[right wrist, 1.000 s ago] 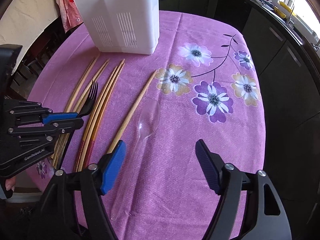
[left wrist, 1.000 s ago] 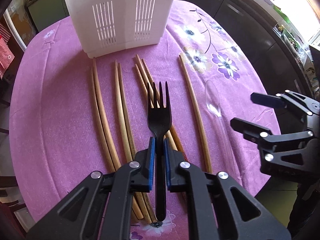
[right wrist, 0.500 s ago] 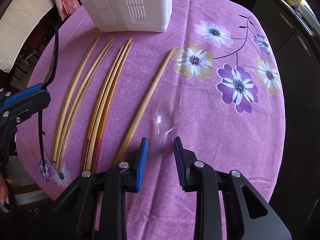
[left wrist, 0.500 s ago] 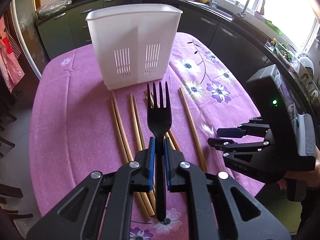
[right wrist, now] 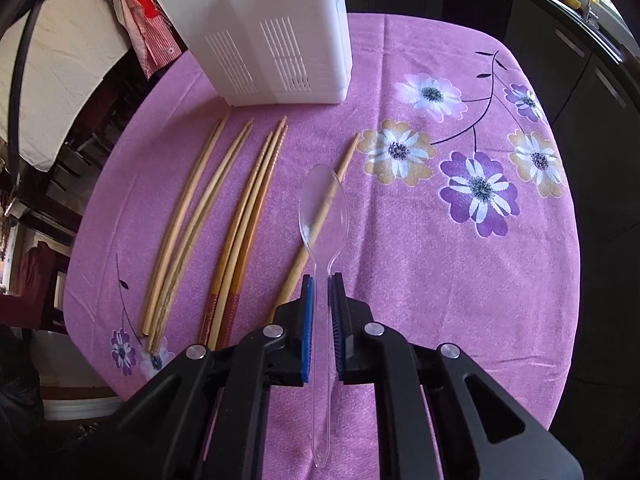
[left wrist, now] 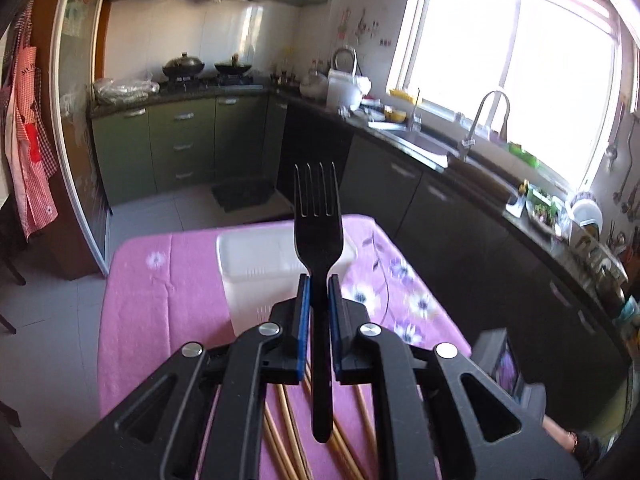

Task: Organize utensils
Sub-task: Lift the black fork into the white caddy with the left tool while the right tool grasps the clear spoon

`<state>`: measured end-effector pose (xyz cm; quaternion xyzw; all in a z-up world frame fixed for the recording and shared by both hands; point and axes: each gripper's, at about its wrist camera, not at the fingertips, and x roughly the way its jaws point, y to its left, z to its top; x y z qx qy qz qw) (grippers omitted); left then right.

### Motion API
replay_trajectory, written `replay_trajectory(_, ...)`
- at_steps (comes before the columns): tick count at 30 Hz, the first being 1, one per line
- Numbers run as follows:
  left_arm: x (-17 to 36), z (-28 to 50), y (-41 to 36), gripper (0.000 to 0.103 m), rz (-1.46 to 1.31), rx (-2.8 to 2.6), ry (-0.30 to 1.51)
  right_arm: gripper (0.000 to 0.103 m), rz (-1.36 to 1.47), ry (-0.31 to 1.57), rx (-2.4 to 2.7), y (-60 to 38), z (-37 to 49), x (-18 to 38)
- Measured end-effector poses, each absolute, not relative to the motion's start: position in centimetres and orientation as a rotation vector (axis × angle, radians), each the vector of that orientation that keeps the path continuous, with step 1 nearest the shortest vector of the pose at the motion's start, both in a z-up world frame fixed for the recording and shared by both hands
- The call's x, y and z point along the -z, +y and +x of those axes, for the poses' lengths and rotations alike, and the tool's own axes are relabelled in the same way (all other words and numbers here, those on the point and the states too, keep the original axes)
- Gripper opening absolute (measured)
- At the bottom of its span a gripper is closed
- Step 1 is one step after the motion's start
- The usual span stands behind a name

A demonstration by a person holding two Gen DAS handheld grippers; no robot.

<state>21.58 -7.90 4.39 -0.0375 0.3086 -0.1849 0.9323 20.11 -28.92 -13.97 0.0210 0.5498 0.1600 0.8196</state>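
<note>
My left hand-held gripper (left wrist: pixel 319 280) pinches the black fork (left wrist: pixel 319 224) by its neck, tines up, above the white caddy (left wrist: pixel 256 268). My right hand-held gripper (right wrist: pixel 321 280) clamps the clear spoon (right wrist: pixel 323 216) handle, bowl forward, over one of the chopsticks (right wrist: pixel 240 216) on the bench (right wrist: pixel 440 264).

The utensil caddy (right wrist: pixel 264 36) stands at the far side of the worktop (right wrist: pixel 460 280). In front of it lie the chopsticks (right wrist: pixel 224 224), side by side, tips toward the caddy — 1 single chopstick (right wrist: pixel 320 220) lies apart to their right. The spoon (right wrist: pixel 324 216) sits over that single stick, bowl forward, its handle between the fingers of the right tool (right wrist: pixel 321 292). The fork (left wrist: pixel 319 232) stands up from the left tool (left wrist: pixel 319 292), above the caddy (left wrist: pixel 256 264) — tines away.
</note>
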Motion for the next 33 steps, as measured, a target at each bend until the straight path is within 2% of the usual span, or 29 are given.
replay_trajectory(4, -6.3, 25.9, -7.7, 0.009, -0.122, 0.334, 0.491, 0.009, 0.09, 1.099, -0.363, -30.0, 19.9, 12.2)
replay_trajectory(9, -6.1, 30.3, -8.5, 0.009, -0.114, 0.289, 0.38, 0.009, 0.127, 1.027, -0.388, -31.1, 18.9, 10.0)
replay_trajectory(21, 1.6, 33.6, -9.3, 0.009, -0.017, 0.225, 0.507, 0.009, 0.178, 0.851, -0.437, -31.8, 19.4, 3.8)
replay_trajectory(23, 2.6, 33.4, -8.9, 0.012, -0.013, 0.228, 0.523, 0.009, 0.185, 0.811, -0.444, -31.6, 19.8, 2.2)
replay_trajectory(25, 3.3, 33.1, -8.9, 0.032, -0.006, 0.231, 0.537, 0.009, 0.193, 0.764, -0.455, -31.3, 20.3, 0.4)
replay_trajectory(27, 3.8, 32.5, -8.8, 0.039, 0.005, 0.239, 0.541, 0.009, 0.198, 0.713, -0.462, -30.9, 21.0, -1.4)
replay_trajectory(33, 2.3, 28.8, -6.4, 0.039, -0.031, 0.241, 0.515, 0.009, 0.275, 0.54, -0.464, -29.8, 25.6, -6.6)
